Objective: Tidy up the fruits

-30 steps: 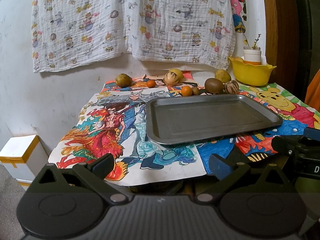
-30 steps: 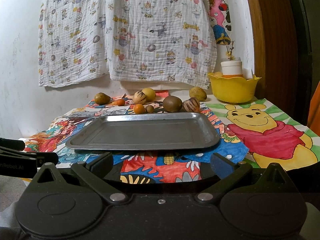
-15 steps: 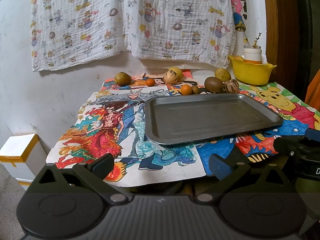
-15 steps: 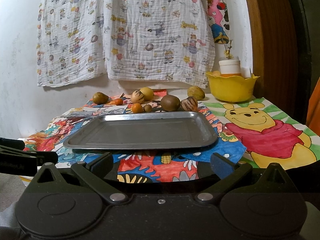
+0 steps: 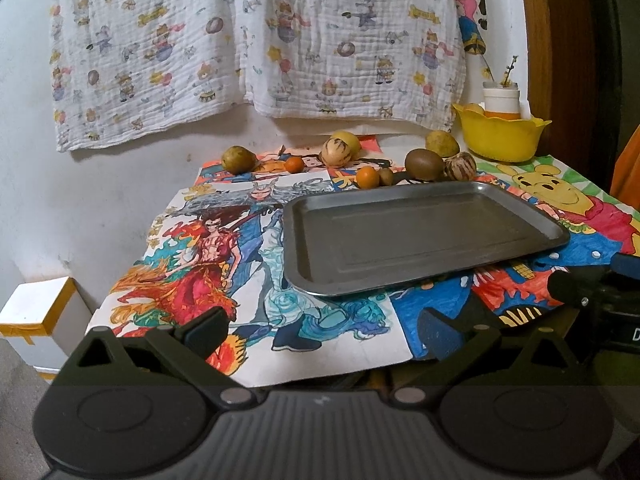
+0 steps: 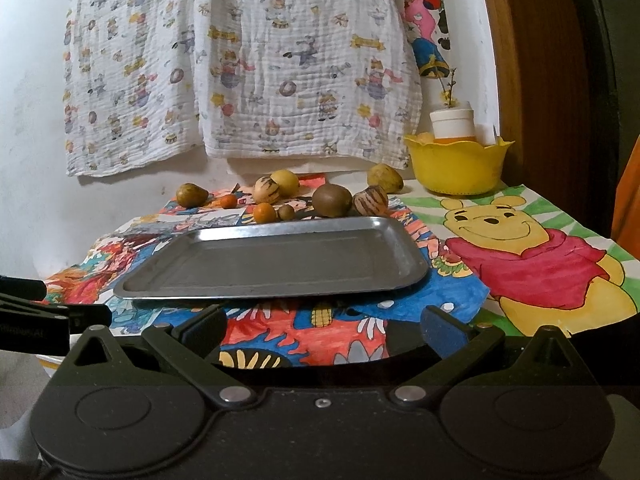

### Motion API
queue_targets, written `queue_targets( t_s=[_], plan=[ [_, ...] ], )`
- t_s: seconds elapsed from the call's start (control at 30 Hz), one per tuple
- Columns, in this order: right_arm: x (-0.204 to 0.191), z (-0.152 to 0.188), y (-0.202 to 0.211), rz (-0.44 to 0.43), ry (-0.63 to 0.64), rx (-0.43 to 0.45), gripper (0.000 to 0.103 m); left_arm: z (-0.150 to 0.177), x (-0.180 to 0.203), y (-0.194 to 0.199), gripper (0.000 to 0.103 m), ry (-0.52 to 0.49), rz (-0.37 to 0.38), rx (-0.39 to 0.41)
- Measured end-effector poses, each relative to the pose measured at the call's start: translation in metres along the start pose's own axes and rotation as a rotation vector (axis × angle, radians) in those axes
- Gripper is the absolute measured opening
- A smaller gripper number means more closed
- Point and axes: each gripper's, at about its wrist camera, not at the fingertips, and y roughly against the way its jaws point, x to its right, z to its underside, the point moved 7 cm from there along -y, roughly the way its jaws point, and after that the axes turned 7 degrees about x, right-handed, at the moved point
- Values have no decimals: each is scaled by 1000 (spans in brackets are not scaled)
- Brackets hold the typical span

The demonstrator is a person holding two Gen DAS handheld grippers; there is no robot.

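At the far left, a white box with yellow tape point(image 5: 38, 316) sits low beside the table point(image 5: 384, 354), which is covered with bright coloured drawings. The left gripper point(image 5: 320, 330) hovers over the table's near edge with its fingers spread wide and nothing between them. Along the back of the table the fruits lie in a loose row. Leftmost is a greenish-brown pear point(image 5: 238, 159), then a small orange fruit point(image 5: 295, 164). Next comes a striped cream fruit point(image 5: 338, 152) touching a yellow fruit point(image 5: 347, 139) behind it. A second orange fruit point(image 5: 367, 177) and a tiny brown fruit point(image 5: 386, 176) sit just beside the far rim of the metal tray point(image 5: 516, 204). Further right, a large brown fruit point(image 5: 424, 163) rests against another striped fruit point(image 5: 460, 166), with a yellow-green fruit point(image 5: 441, 143) behind them near the wall. The tray lies flat in the middle of the table and holds no fruit. The right gripper point(image 6: 324, 330) hovers at the near edge before the tray, fingers likewise held wide apart and gripping nothing. At the far right corner stands a yellow bowl point(image 6: 458, 168) holding a white jar point(image 6: 452, 122). A printed cloth point(image 6: 240, 60) hangs on the wall behind.
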Motion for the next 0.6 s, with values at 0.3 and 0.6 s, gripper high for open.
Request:
queue_targets(
  t_s=[0.3, 0.6],
  plan=[
    [0, -10, -15, -26, -14, 22, 103, -10, -3, -13, 103, -15, 2, -7],
    [-7, -29, -49, -41, 43, 10, 103, -28, -19, -40, 103, 26, 29, -38]
  ],
)
